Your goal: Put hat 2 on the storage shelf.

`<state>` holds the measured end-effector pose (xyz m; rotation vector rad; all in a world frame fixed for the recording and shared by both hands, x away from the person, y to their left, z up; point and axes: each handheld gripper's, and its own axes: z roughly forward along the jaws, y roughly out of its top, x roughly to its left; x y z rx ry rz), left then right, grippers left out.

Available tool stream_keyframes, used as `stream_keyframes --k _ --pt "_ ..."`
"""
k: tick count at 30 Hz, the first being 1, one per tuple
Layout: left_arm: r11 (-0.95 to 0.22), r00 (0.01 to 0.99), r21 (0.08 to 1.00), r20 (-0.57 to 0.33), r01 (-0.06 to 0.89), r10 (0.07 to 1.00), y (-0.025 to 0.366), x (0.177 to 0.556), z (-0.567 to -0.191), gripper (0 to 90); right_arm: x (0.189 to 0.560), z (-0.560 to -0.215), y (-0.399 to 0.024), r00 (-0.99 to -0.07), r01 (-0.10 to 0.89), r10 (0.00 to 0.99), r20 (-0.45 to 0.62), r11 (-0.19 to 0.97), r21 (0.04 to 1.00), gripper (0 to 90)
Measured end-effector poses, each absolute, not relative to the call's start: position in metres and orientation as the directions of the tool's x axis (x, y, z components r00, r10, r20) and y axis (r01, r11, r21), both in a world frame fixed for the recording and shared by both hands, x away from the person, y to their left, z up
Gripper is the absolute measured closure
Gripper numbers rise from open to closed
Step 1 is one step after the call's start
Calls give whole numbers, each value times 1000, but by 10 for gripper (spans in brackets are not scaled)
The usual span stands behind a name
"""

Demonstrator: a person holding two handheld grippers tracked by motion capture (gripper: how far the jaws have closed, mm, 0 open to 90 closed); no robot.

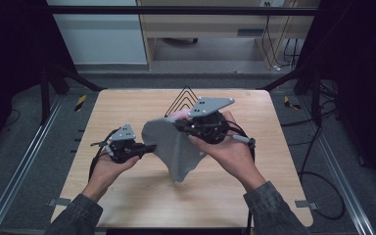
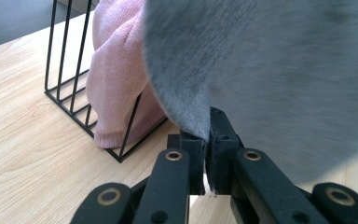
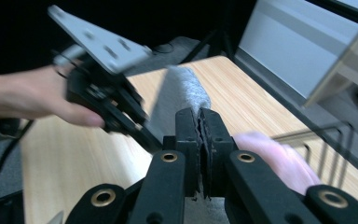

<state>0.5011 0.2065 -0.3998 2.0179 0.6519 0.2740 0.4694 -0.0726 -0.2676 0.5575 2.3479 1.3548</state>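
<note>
Both grippers, left (image 1: 149, 147) and right (image 1: 178, 125), clench the grey cloth (image 1: 174, 149) before the rack (image 1: 183, 100); racking remains.

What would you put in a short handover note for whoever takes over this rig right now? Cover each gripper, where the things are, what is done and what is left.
Left gripper: shut on the edge of the grey cloth.
Right gripper: shut on the grey cloth's upper edge.
Grey cloth: held up between both grippers, hanging above the wooden table.
Pink knit item: resting in the black wire rack at the table's far side.
Done: cloth lifted and gripped at two points.
Left: probably spreading or folding it, then putting it down; keep both grips.
</note>
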Motion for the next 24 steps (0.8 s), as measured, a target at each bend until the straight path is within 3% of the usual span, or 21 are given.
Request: stream_keyframes --k 10,24 --pt "-433 820 842 -19 322 572 212 489 -370 865 478 -291 -105 -804 221 590 -76 414 883 880" --pt "-455 823 841 21 293 568 208 483 -328 865 478 -283 -121 -792 230 610 -22 333 914 885"
